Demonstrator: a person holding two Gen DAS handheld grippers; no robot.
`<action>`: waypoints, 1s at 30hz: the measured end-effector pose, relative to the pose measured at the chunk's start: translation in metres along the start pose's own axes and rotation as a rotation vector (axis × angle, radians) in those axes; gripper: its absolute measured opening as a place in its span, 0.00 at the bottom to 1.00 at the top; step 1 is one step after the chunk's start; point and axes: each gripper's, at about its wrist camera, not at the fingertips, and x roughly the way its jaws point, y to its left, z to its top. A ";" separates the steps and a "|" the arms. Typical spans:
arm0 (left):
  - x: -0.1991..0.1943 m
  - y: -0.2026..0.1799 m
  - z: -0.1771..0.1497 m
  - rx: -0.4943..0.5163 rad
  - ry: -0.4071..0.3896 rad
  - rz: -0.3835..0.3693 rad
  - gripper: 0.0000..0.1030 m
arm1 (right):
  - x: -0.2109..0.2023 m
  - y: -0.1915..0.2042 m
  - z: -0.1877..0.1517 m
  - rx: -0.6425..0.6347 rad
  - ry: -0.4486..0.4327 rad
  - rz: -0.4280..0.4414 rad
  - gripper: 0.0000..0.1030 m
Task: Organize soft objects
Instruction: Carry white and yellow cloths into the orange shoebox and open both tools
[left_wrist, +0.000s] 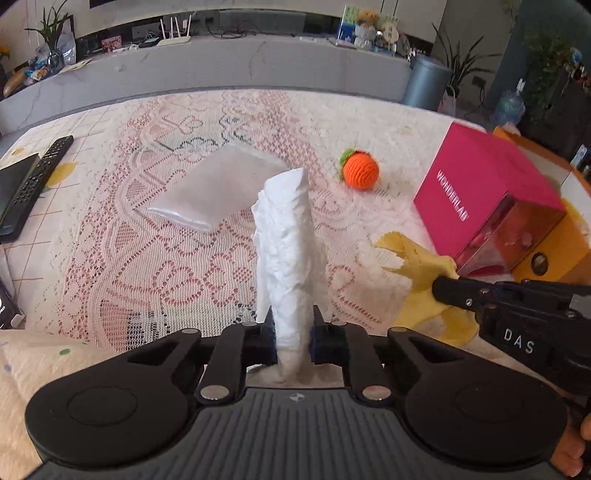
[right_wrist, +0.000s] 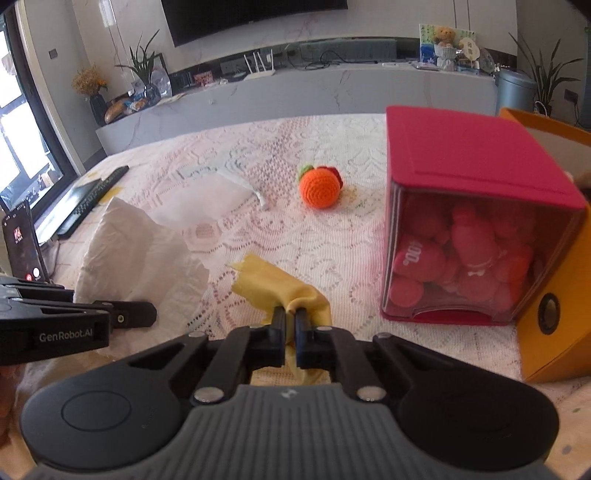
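The pink box (left_wrist: 476, 192) says "WONDERLAB" on its side, and red soft toys (right_wrist: 461, 258) show through its clear front. One tool says "DAS", the other "GenRobot.AI". The left gripper (left_wrist: 293, 328) jaws pinch a white cloth (left_wrist: 291, 251). The right gripper (right_wrist: 290, 321) jaws pinch a yellow cloth (right_wrist: 288, 286). An orange knitted ball (right_wrist: 319, 190) sits on the lace worktop (right_wrist: 295, 240). A big TV (right_wrist: 255, 18) hangs on the wall.

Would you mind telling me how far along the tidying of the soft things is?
Done: several plush toys already sit inside the pink box. In hand: the left hand-held gripper pinches a white cloth, and the right hand-held gripper pinches a yellow cloth. Left: the orange crochet ball and clear pouch lie loose on the tablecloth.
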 end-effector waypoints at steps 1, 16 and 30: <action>-0.005 -0.002 0.001 0.000 -0.013 -0.001 0.16 | -0.005 0.001 0.001 0.001 -0.009 0.001 0.02; -0.081 -0.067 0.019 0.048 -0.185 -0.164 0.15 | -0.118 -0.018 0.008 0.060 -0.234 -0.019 0.02; -0.070 -0.178 0.082 0.208 -0.198 -0.398 0.15 | -0.204 -0.120 0.023 0.210 -0.382 -0.148 0.02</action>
